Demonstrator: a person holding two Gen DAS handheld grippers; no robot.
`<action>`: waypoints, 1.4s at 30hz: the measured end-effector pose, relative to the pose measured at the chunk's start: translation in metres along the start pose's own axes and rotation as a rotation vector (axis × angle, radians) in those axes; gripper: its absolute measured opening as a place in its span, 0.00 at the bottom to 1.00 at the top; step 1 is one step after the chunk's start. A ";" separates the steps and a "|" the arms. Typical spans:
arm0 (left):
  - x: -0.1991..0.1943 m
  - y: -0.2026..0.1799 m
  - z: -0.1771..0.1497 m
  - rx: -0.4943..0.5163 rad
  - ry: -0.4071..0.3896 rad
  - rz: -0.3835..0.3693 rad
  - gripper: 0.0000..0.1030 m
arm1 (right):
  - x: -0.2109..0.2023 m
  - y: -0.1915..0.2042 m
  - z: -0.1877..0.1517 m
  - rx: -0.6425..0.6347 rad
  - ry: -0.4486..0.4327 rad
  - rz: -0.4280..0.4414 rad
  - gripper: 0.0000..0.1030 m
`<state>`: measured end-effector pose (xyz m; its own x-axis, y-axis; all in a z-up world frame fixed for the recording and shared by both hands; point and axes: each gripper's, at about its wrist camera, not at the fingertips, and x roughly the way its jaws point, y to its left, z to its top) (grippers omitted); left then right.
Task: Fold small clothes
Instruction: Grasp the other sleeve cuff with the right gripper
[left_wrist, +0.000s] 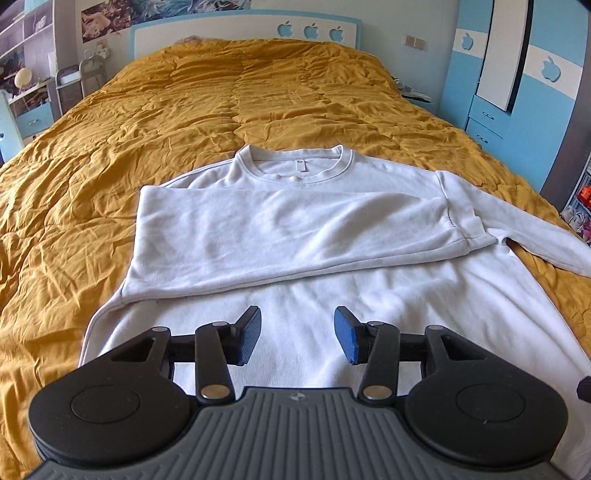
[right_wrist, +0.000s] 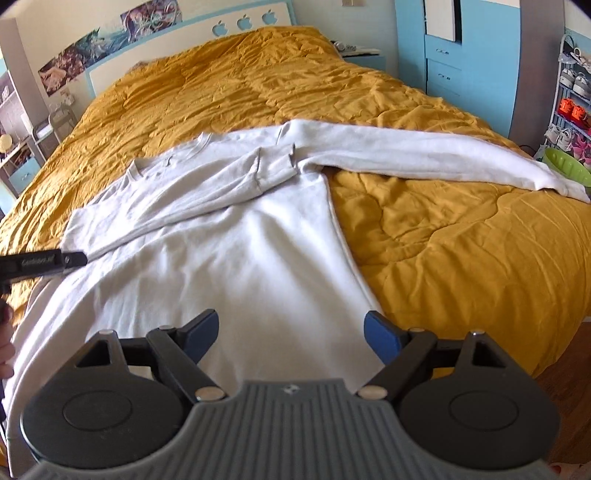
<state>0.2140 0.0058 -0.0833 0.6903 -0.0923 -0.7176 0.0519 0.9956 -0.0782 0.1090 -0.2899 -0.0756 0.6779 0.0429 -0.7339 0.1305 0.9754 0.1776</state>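
Note:
A white long-sleeved sweatshirt (left_wrist: 295, 295) lies flat on the bed, collar (left_wrist: 295, 162) away from me. Its left sleeve (left_wrist: 280, 236) is folded across the chest. Its right sleeve (right_wrist: 424, 155) stretches out to the right on the quilt. My left gripper (left_wrist: 297, 336) is open and empty, hovering over the lower body of the sweatshirt. My right gripper (right_wrist: 291, 338) is open and empty, over the sweatshirt (right_wrist: 240, 266) near its right side edge. Part of the left gripper (right_wrist: 44, 264) shows at the left of the right wrist view.
A crumpled mustard-yellow quilt (left_wrist: 229, 96) covers the whole bed. A white and blue headboard (left_wrist: 243, 33) stands at the far end. Blue wardrobe drawers (right_wrist: 443, 74), a shoe rack (right_wrist: 570, 107) and a green basin (right_wrist: 565, 164) stand on the right.

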 end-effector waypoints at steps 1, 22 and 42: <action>-0.003 0.001 -0.001 -0.022 0.009 -0.018 0.53 | -0.001 -0.007 0.002 0.012 -0.029 0.009 0.80; -0.011 -0.041 -0.015 -0.022 0.086 -0.118 0.53 | 0.025 -0.313 0.069 0.839 -0.291 -0.091 0.59; -0.006 -0.044 -0.025 -0.040 0.151 -0.006 0.53 | 0.075 -0.366 0.088 1.023 -0.381 -0.052 0.03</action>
<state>0.1897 -0.0378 -0.0931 0.5736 -0.1023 -0.8127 0.0244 0.9939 -0.1079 0.1760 -0.6631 -0.1382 0.8107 -0.2346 -0.5364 0.5854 0.3251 0.7427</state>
